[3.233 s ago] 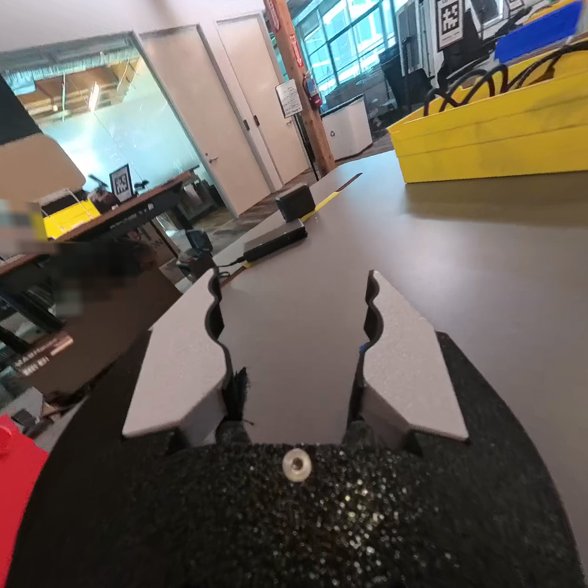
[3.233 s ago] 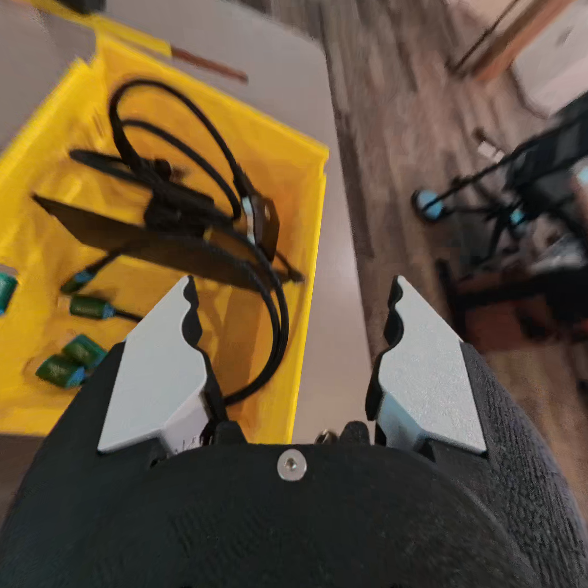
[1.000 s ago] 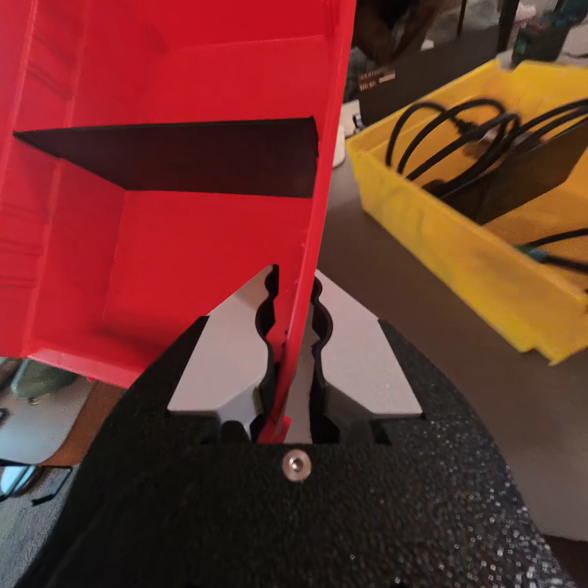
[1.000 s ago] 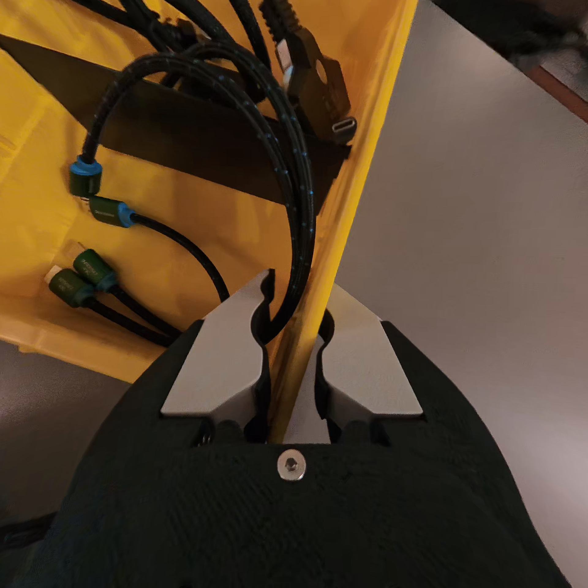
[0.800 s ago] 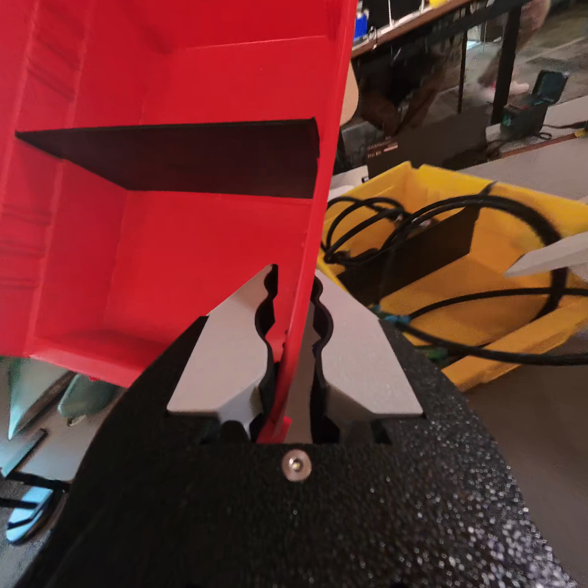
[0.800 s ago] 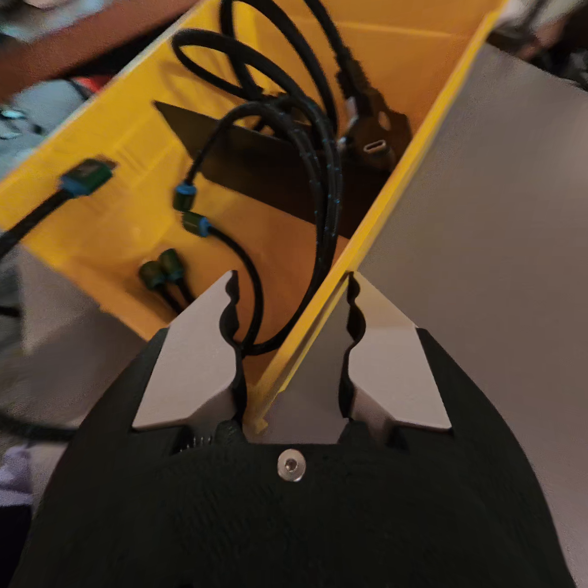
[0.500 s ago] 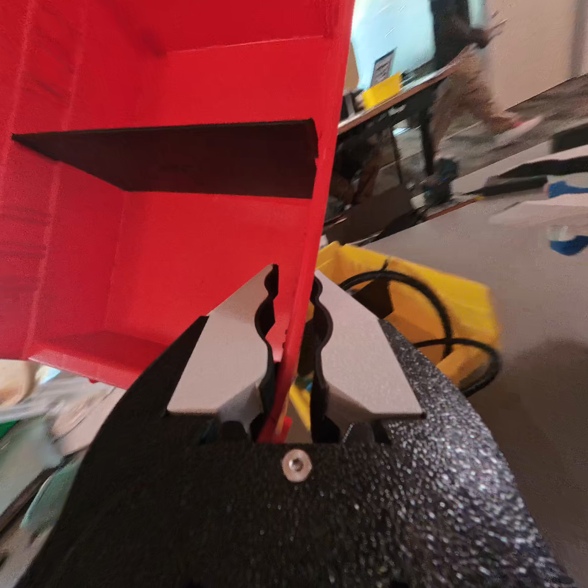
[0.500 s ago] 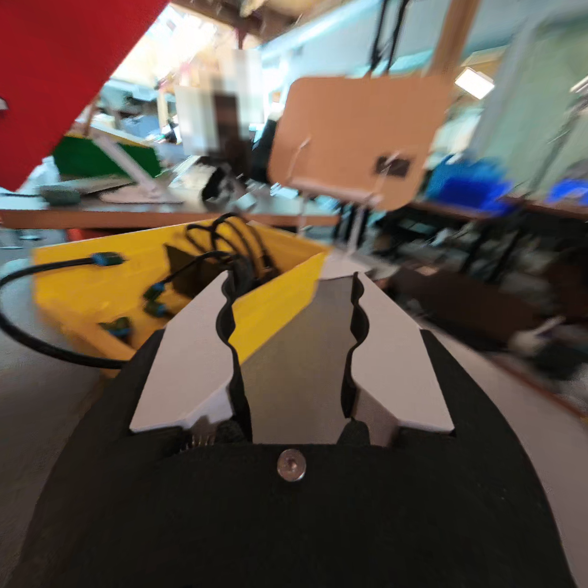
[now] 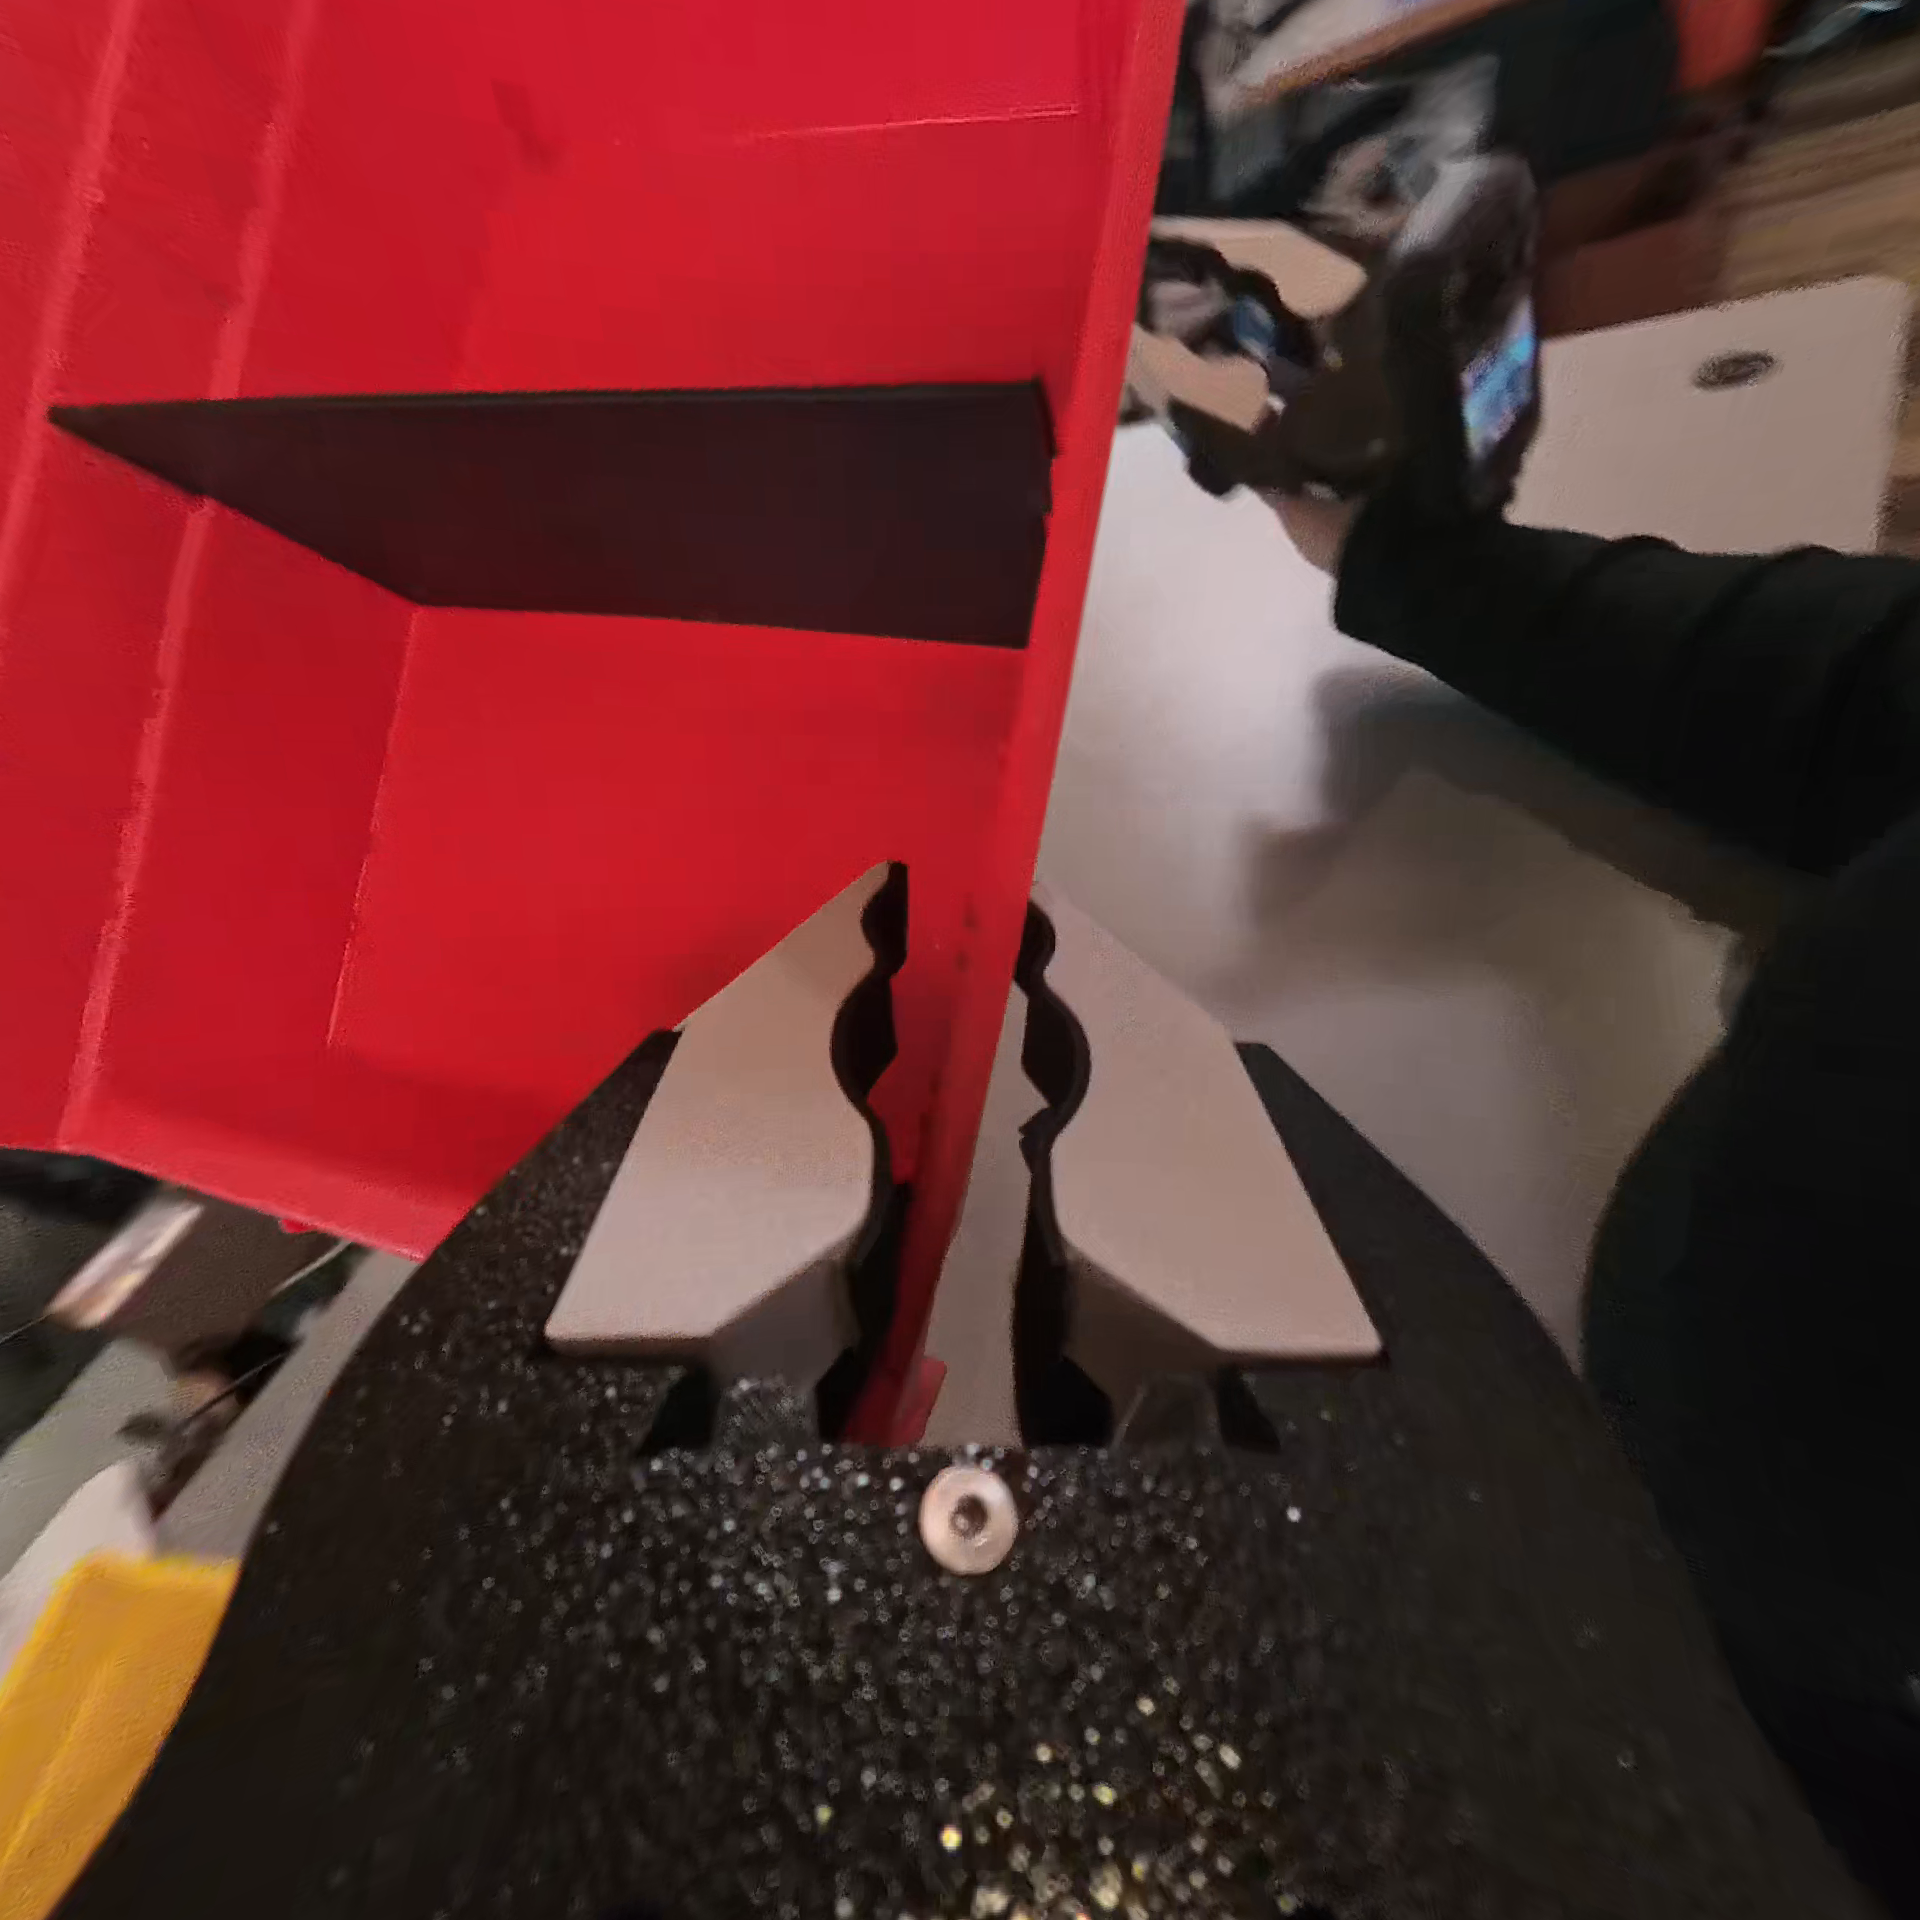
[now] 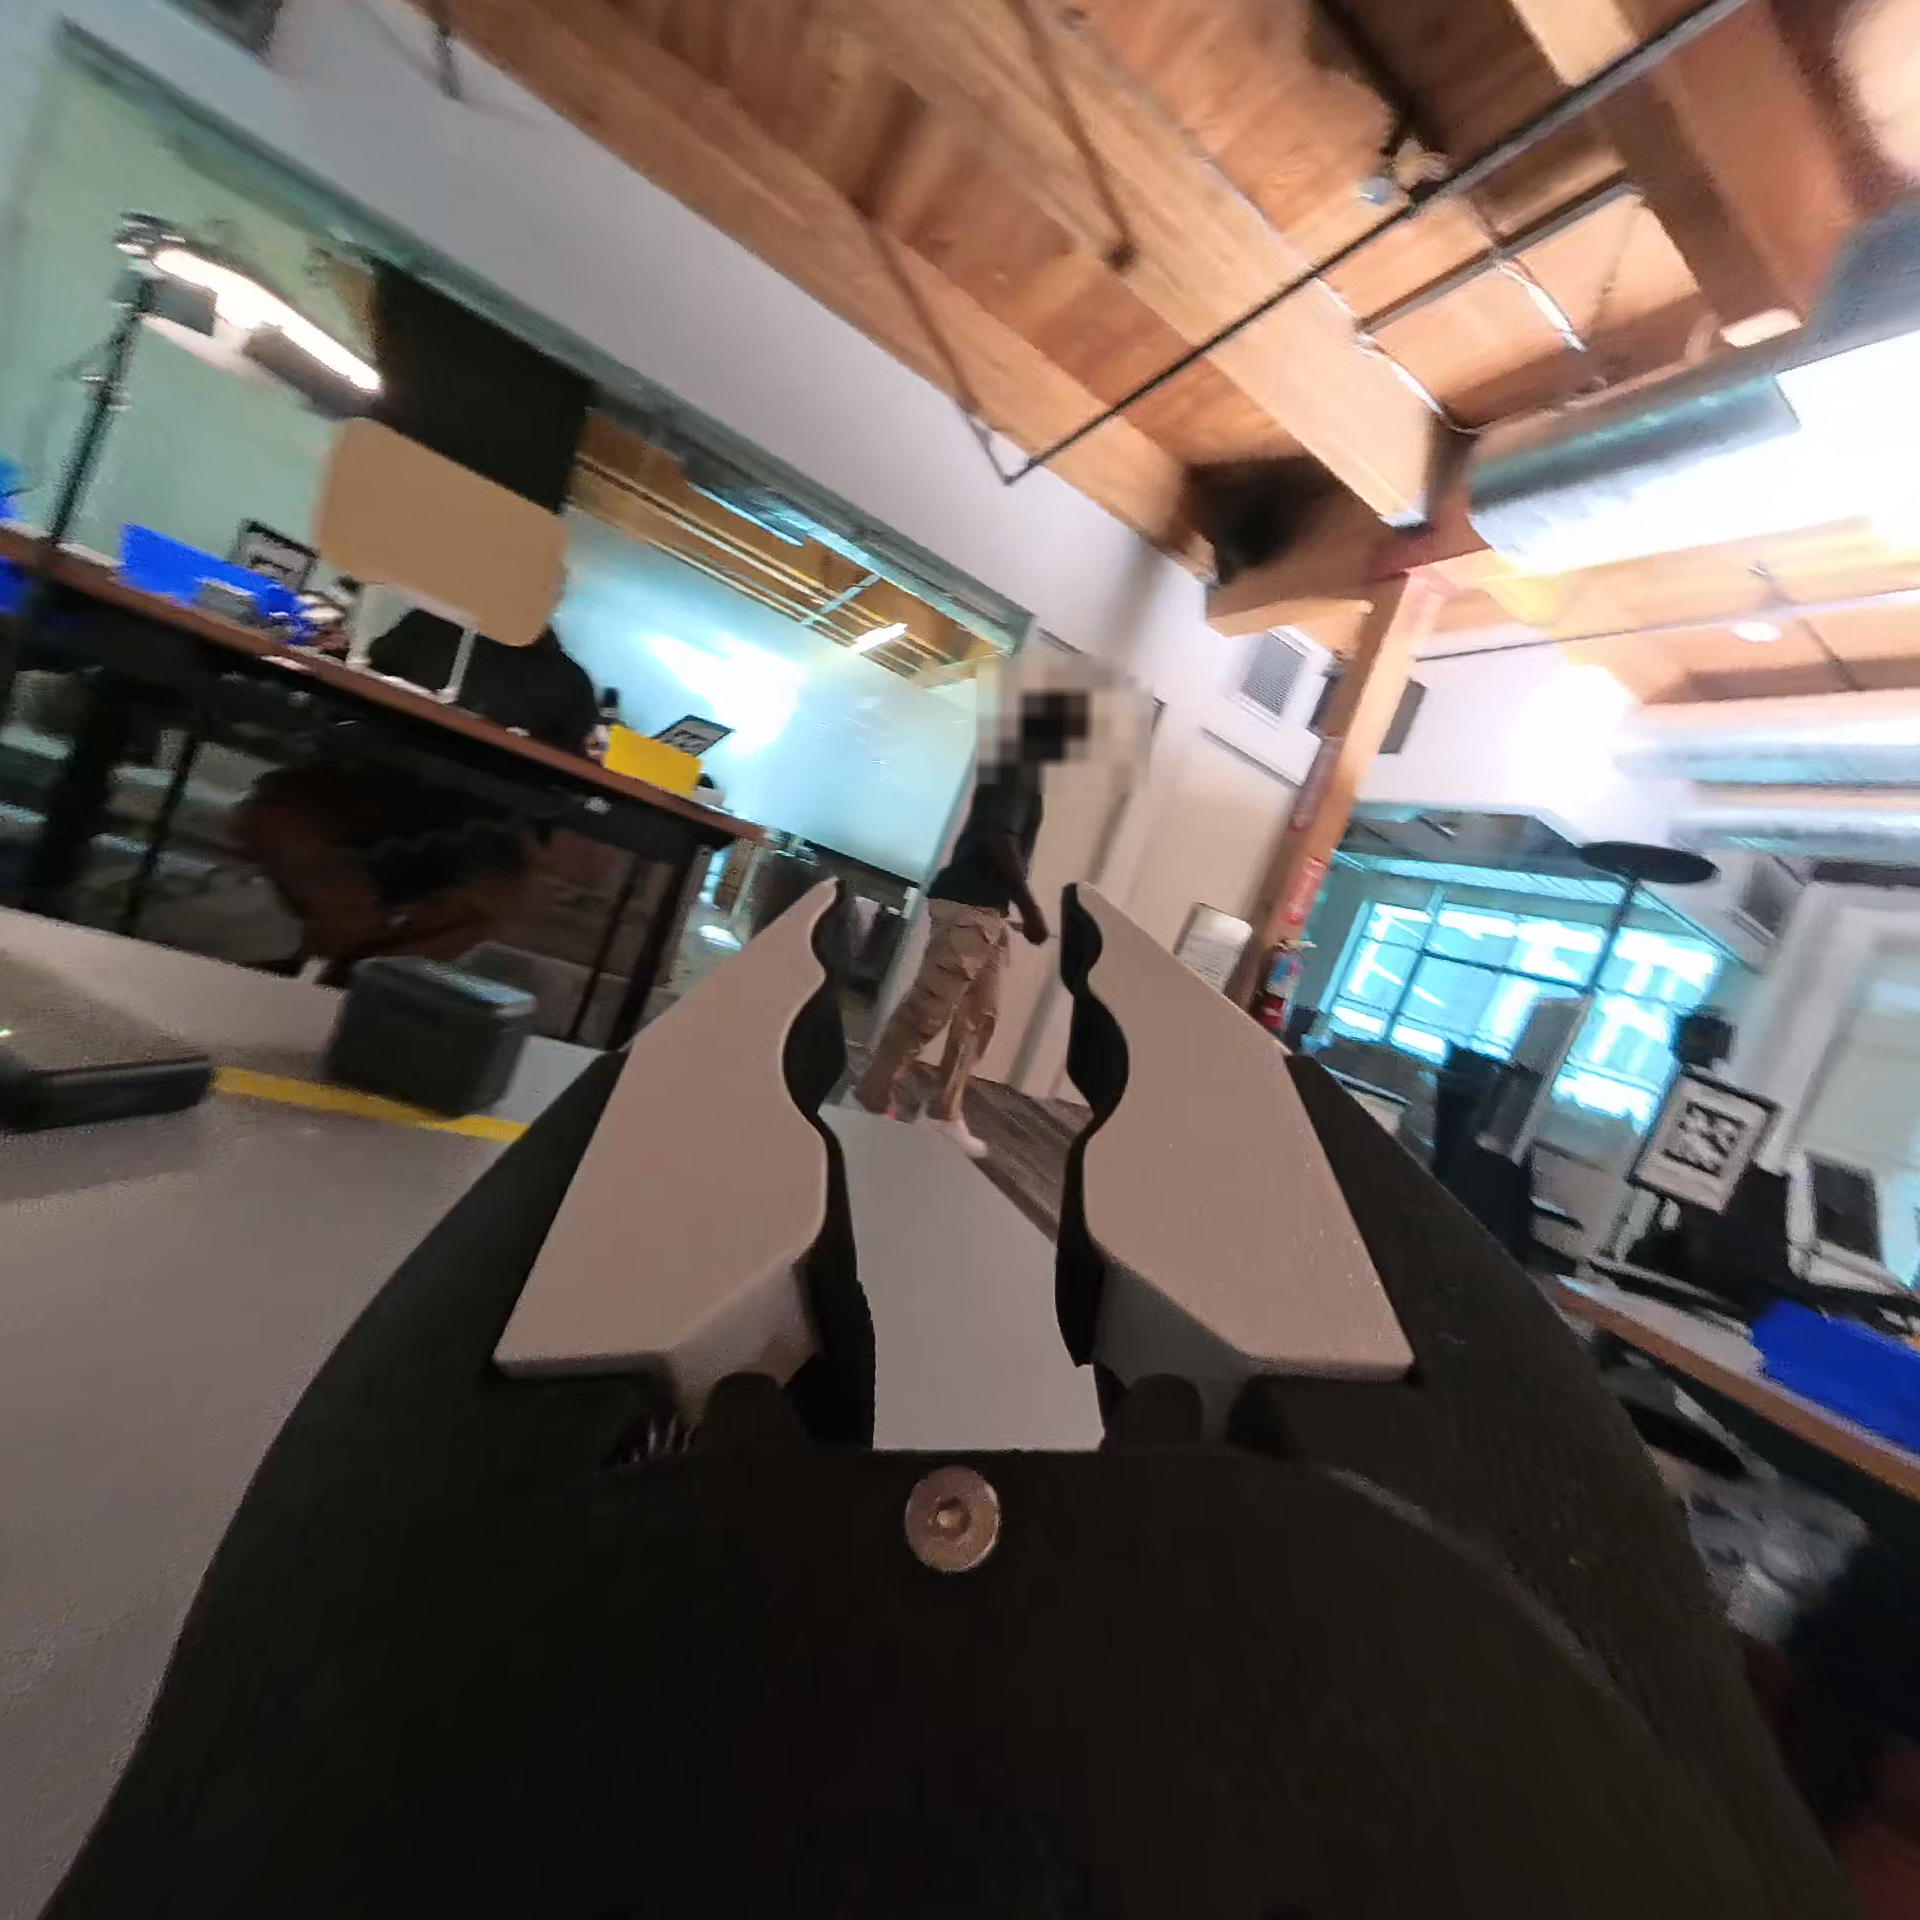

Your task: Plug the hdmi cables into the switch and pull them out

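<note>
Grippers first: our left gripper is clamped on the side wall of a red bin, one finger inside the bin and the other outside, both black pads pressed to the wall. The bin hangs lifted off the table, filling the upper left of the left wrist view, with a black divider running across its inside. We see nothing else in the bin.

Our right gripper is held level, pointing out across the room, its fingers narrowly apart with nothing between them; only the far floor and a walking person show through the gap.

In the right wrist view, the grey table stretches away on the left below the right gripper. At its far left edge lies a flat black box, which we take for the switch, though it is blurred. Beside it a yellow line crosses the table, and beyond that stands a dark case. We see no HDMI cables in either view; a yellow bin corner shows at the lower left of the left wrist view, below the left gripper.

For room: to the right of the red bin the pale tabletop lies bare up to a black sleeve that reaches in from the right. Ahead of the right gripper the table narrows to its far end, with open floor beyond.
</note>
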Demonstrator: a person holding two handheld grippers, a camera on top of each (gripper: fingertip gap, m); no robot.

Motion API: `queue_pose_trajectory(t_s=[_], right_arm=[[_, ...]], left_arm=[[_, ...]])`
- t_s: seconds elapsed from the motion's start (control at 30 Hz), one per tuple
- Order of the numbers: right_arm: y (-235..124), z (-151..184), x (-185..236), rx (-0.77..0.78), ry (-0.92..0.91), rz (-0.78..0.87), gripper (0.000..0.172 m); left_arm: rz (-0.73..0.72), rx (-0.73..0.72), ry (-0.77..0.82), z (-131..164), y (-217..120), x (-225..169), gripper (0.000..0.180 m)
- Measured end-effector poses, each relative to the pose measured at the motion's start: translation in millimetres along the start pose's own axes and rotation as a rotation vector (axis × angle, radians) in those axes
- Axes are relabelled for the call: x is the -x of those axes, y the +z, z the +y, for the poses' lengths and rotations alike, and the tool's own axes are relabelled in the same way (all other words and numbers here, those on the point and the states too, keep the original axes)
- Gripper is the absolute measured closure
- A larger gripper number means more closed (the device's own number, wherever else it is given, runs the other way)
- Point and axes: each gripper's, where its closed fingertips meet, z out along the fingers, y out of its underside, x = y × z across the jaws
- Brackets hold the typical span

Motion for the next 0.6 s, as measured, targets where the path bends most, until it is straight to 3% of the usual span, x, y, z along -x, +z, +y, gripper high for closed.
queue_pose_trajectory(t_s=[0.23, 0.4, 0.5, 0.6], right_arm=[[-4.7, 8.5, -53.9, 0.009, 0.023, 0.134, 0.134], [-8.1, 8.4, -70.4, 0.023, -0.007, 0.198, 0.133], [-5.8, 10.0, -58.0, 0.052, -0.056, 0.180, 0.133], [-4.8, -6.7, -38.8, 0.039, -0.068, 0.151, 0.133]], left_arm=[[0.293, 0.263, 0.013, 52.9, 85.4, -52.7, 0.162], [0.339, 0.405, 0.031, 97.1, 109.2, -65.2, 0.162], [0.343, 0.454, 0.014, 118.2, 117.0, -67.1, 0.159], [0.298, 0.375, 0.028, 116.0, 124.1, -61.3, 0.150]])
